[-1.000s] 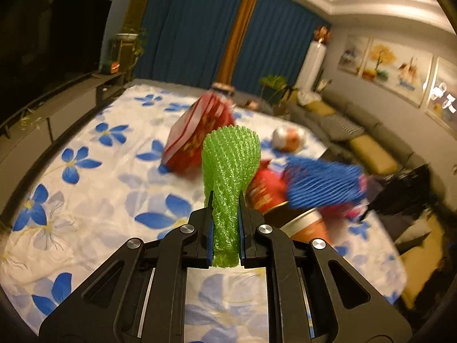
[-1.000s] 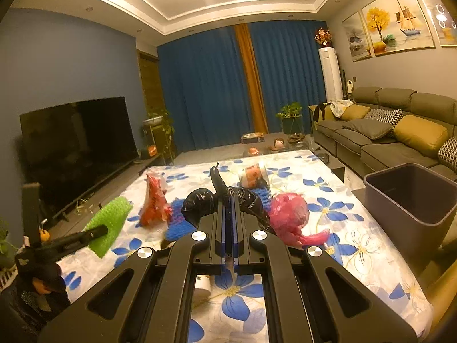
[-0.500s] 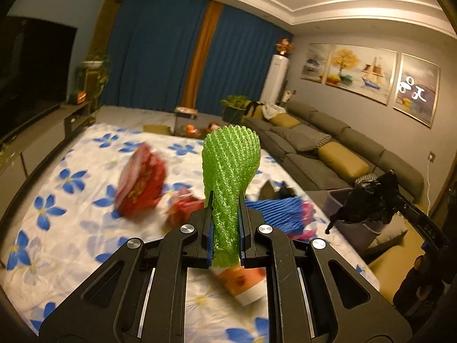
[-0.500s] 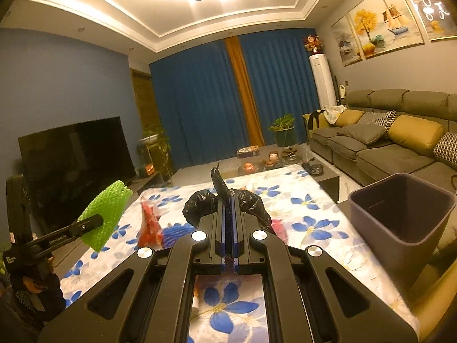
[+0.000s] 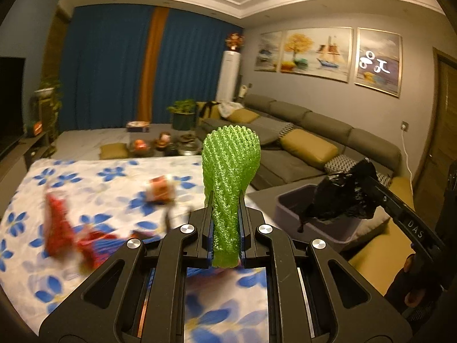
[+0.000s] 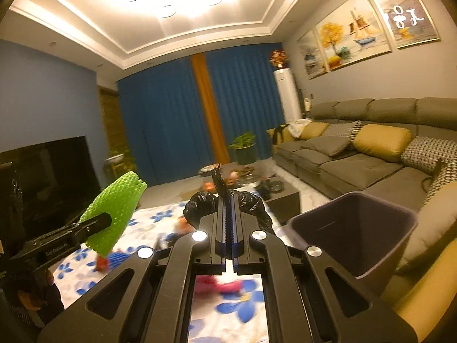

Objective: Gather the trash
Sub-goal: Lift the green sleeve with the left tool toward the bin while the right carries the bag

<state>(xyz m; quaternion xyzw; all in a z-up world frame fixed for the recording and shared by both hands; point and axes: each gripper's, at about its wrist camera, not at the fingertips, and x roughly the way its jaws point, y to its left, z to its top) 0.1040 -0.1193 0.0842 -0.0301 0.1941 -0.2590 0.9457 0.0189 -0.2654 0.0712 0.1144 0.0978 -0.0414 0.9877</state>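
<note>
Step in hand, by my read: carrying two picked-up bits to the bin. Left gripper fingers clamped on a green foam mesh fruit sleeve, which sticks up past the tips. Right gripper fingers shut tight on a crumpled black plastic bag, bunched just beyond the tips.

The dark grey plastic trash bin sits ahead & right of the right fingers, mouth open. Next move prob.: bring the bag over the mouth, part the fingers, then the sleeve.

Left view shows the bag hanging above the bin's rim; right view doesn't, bag mostly hid behind its own fingers. More red & blue trash, blurred, lies on the flower-print bench cloth left of the left fingers.
</note>
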